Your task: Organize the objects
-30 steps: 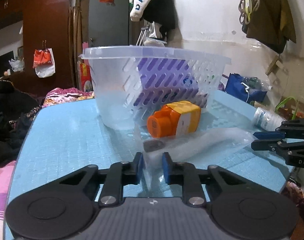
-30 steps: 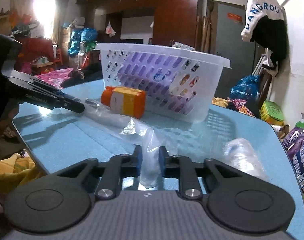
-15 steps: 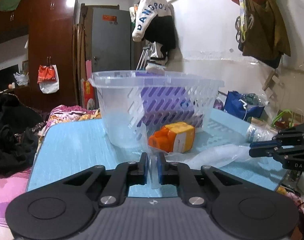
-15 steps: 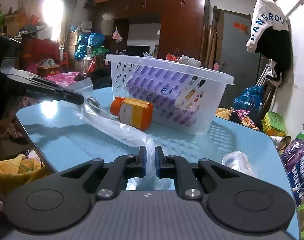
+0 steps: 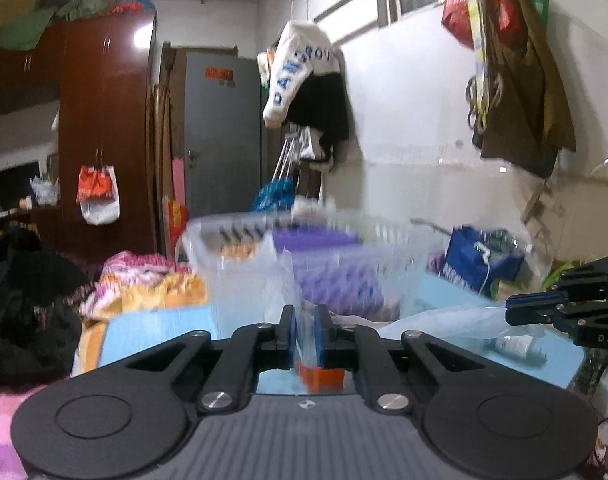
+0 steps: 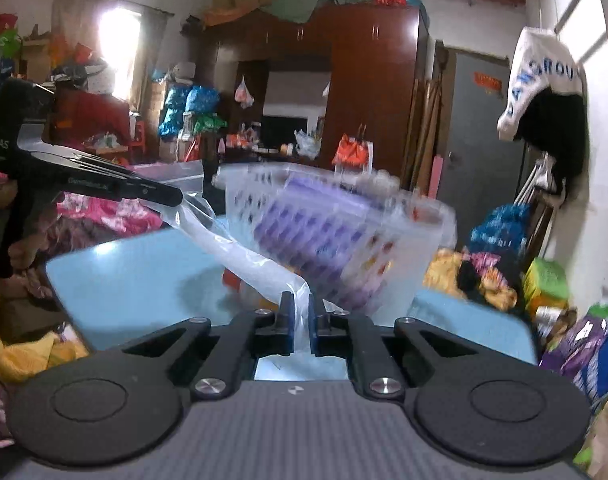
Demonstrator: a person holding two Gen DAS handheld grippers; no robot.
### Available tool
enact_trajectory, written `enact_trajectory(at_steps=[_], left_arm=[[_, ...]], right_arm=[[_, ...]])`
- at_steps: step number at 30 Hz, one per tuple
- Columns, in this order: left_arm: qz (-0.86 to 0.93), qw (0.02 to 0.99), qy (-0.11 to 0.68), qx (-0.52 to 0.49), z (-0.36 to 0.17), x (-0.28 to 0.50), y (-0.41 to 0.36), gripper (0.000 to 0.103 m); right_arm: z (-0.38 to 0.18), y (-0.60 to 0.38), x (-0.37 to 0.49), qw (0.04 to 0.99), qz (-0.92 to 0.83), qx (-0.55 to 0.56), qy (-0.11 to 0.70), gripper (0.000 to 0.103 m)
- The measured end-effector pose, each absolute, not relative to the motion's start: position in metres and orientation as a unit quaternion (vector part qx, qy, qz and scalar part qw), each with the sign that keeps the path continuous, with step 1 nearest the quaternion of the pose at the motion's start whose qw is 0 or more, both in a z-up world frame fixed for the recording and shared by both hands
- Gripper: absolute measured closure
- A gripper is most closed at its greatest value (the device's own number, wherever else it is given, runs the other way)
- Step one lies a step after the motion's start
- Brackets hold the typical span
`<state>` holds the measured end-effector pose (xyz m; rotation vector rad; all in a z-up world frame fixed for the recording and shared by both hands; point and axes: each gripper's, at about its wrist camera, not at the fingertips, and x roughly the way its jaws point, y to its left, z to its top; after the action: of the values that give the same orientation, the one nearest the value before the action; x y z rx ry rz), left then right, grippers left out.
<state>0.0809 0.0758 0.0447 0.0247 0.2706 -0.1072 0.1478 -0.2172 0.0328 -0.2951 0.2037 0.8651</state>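
Fingers of left gripper (image 5: 305, 330) and right gripper (image 6: 299, 322) each clench opposite plastic bag (image 6: 239, 256) edges.

Dim indoor light, window (image 6: 117, 54) glare, motion blur mid-frame, fisheye edges.

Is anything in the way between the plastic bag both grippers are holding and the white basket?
Nothing visible does. The plastic bag hangs between the left gripper and right gripper, with the white basket directly behind it.
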Motion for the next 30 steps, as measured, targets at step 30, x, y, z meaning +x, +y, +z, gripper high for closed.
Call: enact_trajectory(at_steps=[30], left_arm=[[0.02,0.979,0.199,0.037,0.08,0.264,0.091,0.07]], right_arm=[[0.063,-0.134,0.295,0.912,0.337,-0.191,0.133,0.102]])
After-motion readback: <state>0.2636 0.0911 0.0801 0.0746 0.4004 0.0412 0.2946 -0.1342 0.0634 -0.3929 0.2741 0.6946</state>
